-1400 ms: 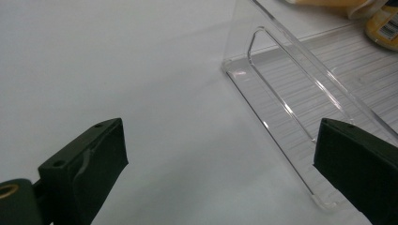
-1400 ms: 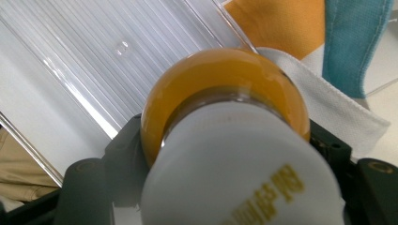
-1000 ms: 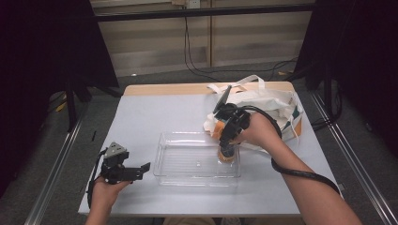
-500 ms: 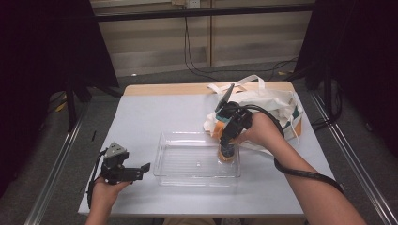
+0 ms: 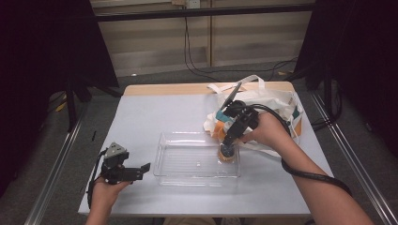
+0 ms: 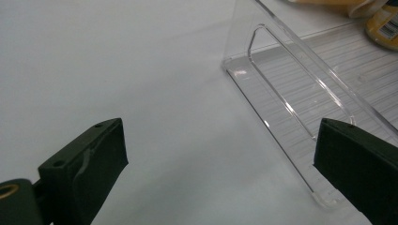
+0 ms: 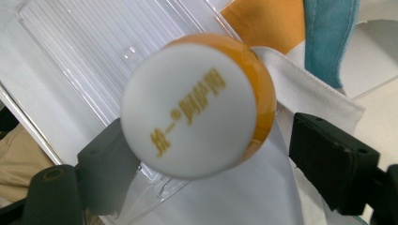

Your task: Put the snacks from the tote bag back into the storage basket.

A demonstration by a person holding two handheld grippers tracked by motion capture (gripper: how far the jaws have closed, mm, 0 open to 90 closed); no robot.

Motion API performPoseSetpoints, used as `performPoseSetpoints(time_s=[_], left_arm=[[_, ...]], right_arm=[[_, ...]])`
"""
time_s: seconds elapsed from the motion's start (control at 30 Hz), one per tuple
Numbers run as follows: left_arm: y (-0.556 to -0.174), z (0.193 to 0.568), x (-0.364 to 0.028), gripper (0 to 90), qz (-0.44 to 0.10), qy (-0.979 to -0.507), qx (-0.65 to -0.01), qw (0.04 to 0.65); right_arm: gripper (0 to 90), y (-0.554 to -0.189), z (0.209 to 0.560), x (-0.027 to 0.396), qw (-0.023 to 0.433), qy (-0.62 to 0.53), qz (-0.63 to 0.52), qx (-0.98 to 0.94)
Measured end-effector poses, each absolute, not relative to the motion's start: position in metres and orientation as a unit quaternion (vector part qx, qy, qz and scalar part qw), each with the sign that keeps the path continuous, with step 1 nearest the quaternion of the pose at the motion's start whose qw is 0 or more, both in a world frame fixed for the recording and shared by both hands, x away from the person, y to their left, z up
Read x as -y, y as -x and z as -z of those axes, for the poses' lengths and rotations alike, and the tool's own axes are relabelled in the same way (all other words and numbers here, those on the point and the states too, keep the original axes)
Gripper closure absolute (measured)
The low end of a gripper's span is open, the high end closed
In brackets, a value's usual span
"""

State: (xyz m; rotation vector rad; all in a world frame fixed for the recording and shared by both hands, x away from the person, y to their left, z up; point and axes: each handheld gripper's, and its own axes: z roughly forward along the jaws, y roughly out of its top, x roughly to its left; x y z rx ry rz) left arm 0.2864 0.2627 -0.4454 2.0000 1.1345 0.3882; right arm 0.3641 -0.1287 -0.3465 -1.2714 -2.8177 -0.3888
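Observation:
A small orange container with a white lid (image 5: 228,154) stands in the right end of a clear plastic tray (image 5: 157,159). My right gripper (image 5: 229,146) points down over it. Its jaws have just been opening. In the right gripper view the container (image 7: 192,108) still sits between the jaws of the right gripper (image 7: 213,154), and the right jaw stands clear of it. My left gripper (image 5: 143,169) rests open near the table's front left, aimed at the tray's left wall (image 6: 300,93), with nothing between the jaws of the left gripper (image 6: 220,173).
A white cloth bag (image 5: 277,105) with orange and teal parts lies at the back right, against the tray's far right corner. The bag's cloth (image 7: 281,28) lies right beside the container. The table's edges are close to the left hand.
The right gripper stays over the container at the tray's right end with hardly any shift. The left hand has kept still.

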Motion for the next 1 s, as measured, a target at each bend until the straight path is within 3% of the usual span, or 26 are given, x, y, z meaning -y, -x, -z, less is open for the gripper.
performPoseSetpoints(time_s=[1.0], left_arm=[[-0.286, 0.445, -0.263, 2.6, -0.155, -0.788, -0.449, 0.393]], right_arm=[[12.8, -0.353, 0.358, 0.166, 0.016, 0.417, 0.119, 0.901]])
